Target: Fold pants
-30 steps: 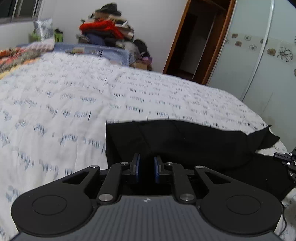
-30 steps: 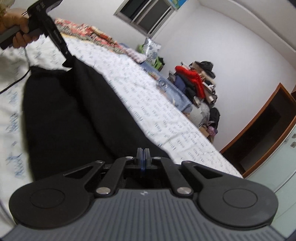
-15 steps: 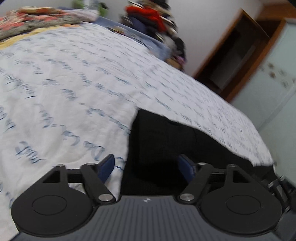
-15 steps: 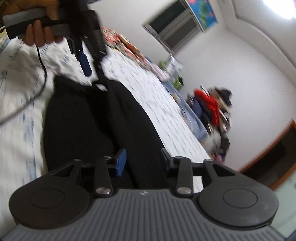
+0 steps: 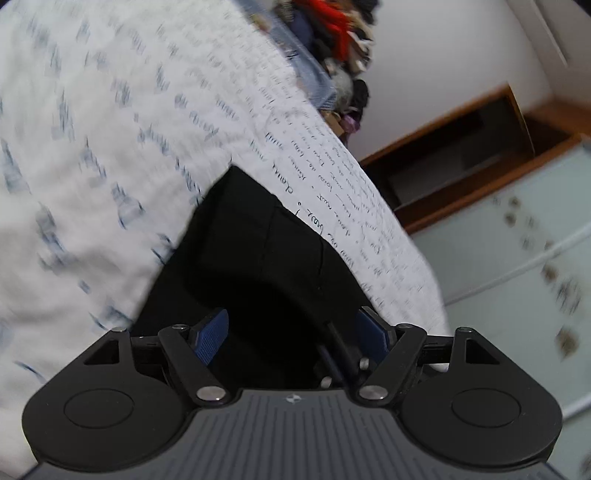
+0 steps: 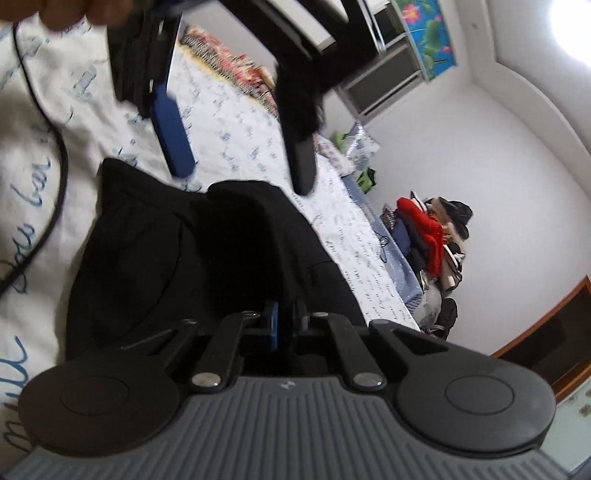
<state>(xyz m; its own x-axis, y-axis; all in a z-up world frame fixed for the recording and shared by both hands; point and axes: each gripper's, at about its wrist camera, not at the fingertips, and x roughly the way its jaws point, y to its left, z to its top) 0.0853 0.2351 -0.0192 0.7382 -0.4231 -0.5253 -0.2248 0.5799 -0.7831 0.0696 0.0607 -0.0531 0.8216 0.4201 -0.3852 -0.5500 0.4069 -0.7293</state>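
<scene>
Black pants (image 6: 147, 240) lie folded lengthwise on the white bedspread, and in the left wrist view the pants (image 5: 258, 240) stretch away from the camera. My right gripper (image 6: 286, 321) is shut, its pads pinching a ridge of the black cloth at the near end. My left gripper (image 6: 236, 155) hangs just above the far end of the pants, open, with nothing between its blue pads. In its own view the left gripper (image 5: 291, 336) stands wide over the dark fabric without pressing it.
The bedspread (image 5: 92, 147) with blue writing spreads to the left. A heap of clothes (image 6: 432, 229) sits past the bed's far edge. A wooden doorway (image 5: 461, 155) and a pale wardrobe (image 5: 517, 240) stand to the right. A black cable (image 6: 55, 192) trails over the bed under a hand (image 6: 66, 14).
My left gripper opened, let go of the pants and rolled. My right gripper travelled along the pants toward the left one, opened, then shut again on the cloth.
</scene>
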